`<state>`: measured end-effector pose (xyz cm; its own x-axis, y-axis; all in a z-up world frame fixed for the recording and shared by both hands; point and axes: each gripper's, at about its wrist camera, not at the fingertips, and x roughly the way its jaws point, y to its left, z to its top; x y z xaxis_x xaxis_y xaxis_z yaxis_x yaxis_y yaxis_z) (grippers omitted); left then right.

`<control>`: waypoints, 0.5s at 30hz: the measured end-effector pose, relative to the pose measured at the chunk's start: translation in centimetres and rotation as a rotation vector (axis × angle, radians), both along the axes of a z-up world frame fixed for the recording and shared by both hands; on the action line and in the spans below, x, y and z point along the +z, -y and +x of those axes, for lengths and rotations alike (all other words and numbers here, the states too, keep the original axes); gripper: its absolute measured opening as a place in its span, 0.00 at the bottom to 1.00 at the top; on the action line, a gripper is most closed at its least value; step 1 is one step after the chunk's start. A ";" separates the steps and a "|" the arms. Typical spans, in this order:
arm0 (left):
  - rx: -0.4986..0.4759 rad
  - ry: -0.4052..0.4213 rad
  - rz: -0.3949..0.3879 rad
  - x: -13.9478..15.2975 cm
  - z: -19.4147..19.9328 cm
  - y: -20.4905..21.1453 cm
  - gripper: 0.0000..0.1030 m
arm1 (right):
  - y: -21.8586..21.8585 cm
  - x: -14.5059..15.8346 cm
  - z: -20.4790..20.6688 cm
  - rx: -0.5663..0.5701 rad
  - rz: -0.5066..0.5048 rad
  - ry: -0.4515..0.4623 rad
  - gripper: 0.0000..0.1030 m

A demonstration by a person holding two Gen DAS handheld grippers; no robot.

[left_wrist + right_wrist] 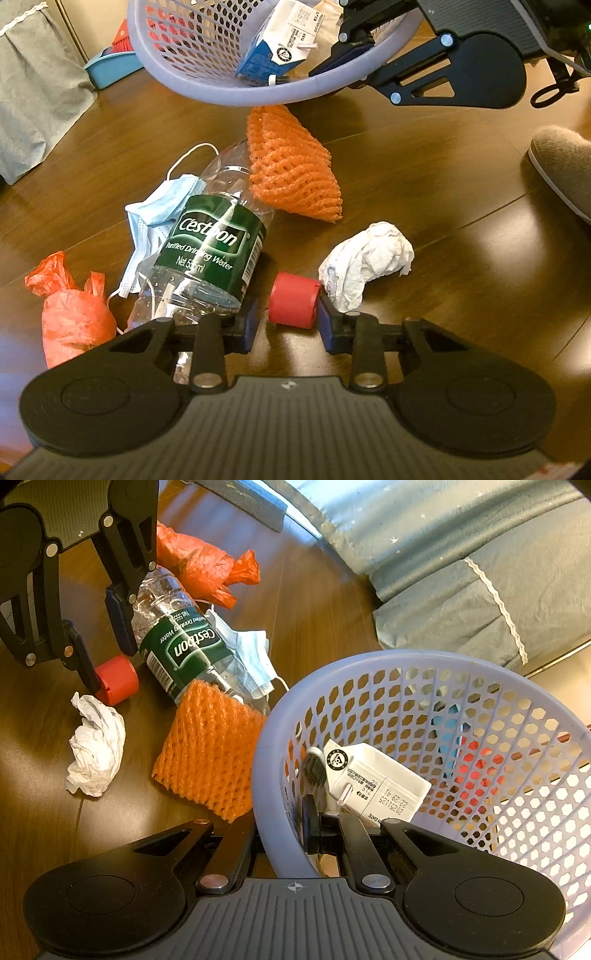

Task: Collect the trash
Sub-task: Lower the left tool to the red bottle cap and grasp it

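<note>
A dark wooden floor (424, 155) carries everything here. Largest is the pale purple basket (388, 661), tipped toward the litter; the right gripper (284, 834) is clamped on its rim, one finger inside the wall and one outside. In the basket lie a white and blue carton (376, 786) and a small brush (314, 764).

Just beside the basket's rim lies an orange foam net (291, 166), touching the top end of a clear water bottle (210, 243) with a green label, which lies on its side. Under and beside the bottle is a crumpled blue face mask (155, 214). Near the bottle's base sits a knotted orange plastic bag (70, 317). A crumpled white tissue (365, 262) lies apart from the net.

Smallest is a red cap (293, 304), lying on its side between bottle and tissue. The left gripper (288, 325) has its fingers apart on either side of the cap; the right finger looks against it, the left one short of it.
</note>
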<state>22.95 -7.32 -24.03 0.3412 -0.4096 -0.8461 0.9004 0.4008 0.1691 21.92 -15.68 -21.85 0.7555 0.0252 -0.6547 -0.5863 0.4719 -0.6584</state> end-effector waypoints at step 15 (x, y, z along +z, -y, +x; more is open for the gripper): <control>0.002 -0.003 -0.010 0.3 -0.3 -0.3 0.21 | 0.0 -0.1 0.0 0.000 0.000 -0.001 0.02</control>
